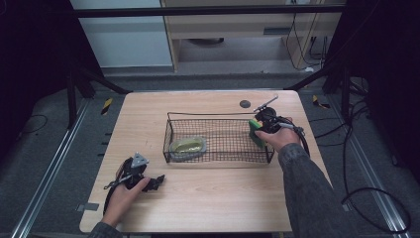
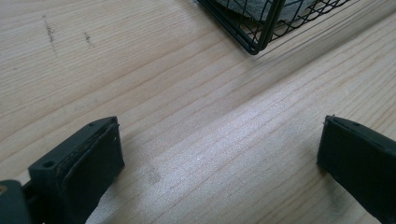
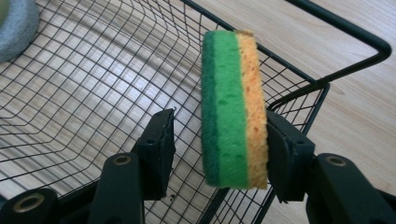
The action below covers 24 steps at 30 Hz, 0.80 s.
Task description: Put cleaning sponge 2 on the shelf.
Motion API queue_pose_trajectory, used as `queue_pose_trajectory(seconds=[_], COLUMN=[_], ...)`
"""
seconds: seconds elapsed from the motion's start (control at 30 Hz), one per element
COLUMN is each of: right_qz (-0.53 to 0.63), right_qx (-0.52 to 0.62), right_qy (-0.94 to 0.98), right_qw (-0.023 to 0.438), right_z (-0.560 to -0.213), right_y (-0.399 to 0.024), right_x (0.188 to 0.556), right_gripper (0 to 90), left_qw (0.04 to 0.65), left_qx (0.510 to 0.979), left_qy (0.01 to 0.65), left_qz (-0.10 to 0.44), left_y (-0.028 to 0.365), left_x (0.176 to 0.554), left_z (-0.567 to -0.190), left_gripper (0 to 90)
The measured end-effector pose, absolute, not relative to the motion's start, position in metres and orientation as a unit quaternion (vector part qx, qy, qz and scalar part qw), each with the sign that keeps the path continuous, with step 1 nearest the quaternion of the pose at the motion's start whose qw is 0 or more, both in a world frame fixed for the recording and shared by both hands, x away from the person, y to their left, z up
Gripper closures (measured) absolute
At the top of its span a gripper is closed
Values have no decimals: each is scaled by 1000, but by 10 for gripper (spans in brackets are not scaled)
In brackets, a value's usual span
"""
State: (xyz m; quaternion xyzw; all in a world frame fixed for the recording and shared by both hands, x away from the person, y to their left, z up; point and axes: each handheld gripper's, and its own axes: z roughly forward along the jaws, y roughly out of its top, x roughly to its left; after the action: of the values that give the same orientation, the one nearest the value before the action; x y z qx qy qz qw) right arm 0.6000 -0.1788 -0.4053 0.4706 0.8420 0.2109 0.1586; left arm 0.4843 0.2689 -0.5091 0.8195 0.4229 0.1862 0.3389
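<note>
**Sponge standing between parted jaws at basket's right end**

The right gripper (image 3: 219,144) is hovering over the right end of the black wire basket (image 1: 218,119), its jaws standing apart. The green-and-yellow rectangular sponge (image 3: 233,112) is standing on edge between them; the yellow face is lying against one pad, while a clear gap is showing at the green face, so no clamp is being applied. What is supporting the sponge's lower edge is hidden behind the jaws. In the high view the hand is covering most of the sponge. A grey-rimmed oval dish (image 1: 187,147) is lying in the basket's left part; its contents are hard to make out. The left gripper (image 2: 219,154) is resting on the light wooden table (image 1: 208,198), jaws wide apart, holding nothing.
</note>
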Motion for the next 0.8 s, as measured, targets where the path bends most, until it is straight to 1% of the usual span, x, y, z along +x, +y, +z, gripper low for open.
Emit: queue_pose_trajectory(seconds=[0.37, 0.8], right_qz=[220, 224], right_qx=[468, 460], right_qy=[843, 849], right_qw=[150, 133], right_z=[-403, -410], right_y=[-174, -163], right_x=[594, 588], right_gripper=[472, 448], left_qw=[339, 340], left_qx=[820, 820], left_qy=[423, 422], left_qz=[186, 185], left_y=[269, 269], left_x=[484, 484], left_z=[-509, -509], left_gripper=[0, 0])
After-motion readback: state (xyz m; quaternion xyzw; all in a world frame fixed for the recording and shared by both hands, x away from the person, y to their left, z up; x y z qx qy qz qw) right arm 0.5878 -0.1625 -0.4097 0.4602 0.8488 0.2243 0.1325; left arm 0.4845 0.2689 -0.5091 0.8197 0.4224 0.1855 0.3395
